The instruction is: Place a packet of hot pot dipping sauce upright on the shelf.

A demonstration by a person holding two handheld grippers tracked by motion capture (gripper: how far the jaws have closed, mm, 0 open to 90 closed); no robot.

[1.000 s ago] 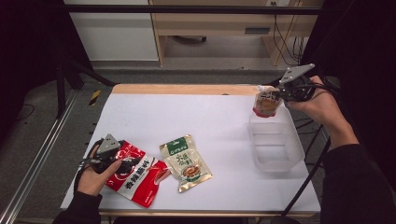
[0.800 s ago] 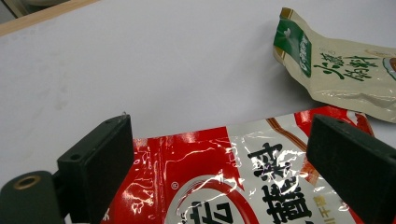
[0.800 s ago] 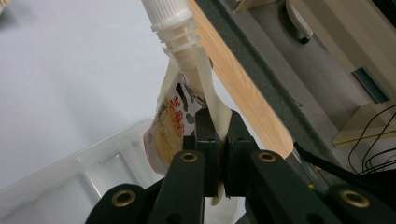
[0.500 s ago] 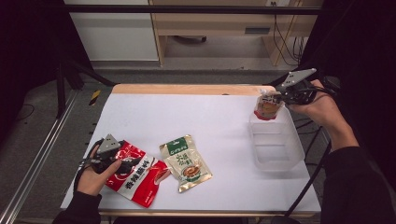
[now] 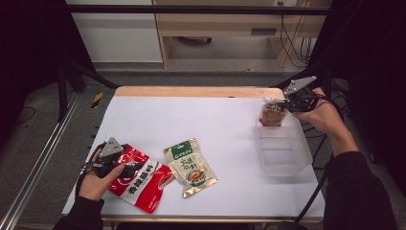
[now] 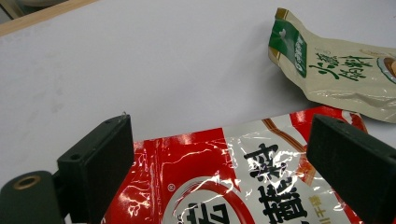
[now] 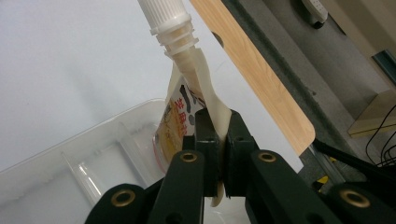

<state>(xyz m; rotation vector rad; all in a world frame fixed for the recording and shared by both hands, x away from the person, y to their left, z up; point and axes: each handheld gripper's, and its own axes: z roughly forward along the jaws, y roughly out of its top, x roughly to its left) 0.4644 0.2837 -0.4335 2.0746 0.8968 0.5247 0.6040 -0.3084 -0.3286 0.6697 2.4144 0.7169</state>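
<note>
While our right gripper (image 5: pixel 283 103) pinches the spout pouch (image 5: pixel 272 114) by its flat top edge, the pouch hangs just over the far end of the clear bin (image 5: pixel 283 151). We think it is soft and floppy and a bit heavy, so the stiff edge under the white cap (image 7: pixel 164 16) is a good spot to hold. Our left gripper (image 6: pixel 224 163) is wide open over the shiny red bag (image 5: pixel 139 177), which looks slippery. Just beside it on the desk (image 5: pixel 201 120) lies a tan bag (image 5: pixel 190 166). Nothing blocks the bin.
</note>
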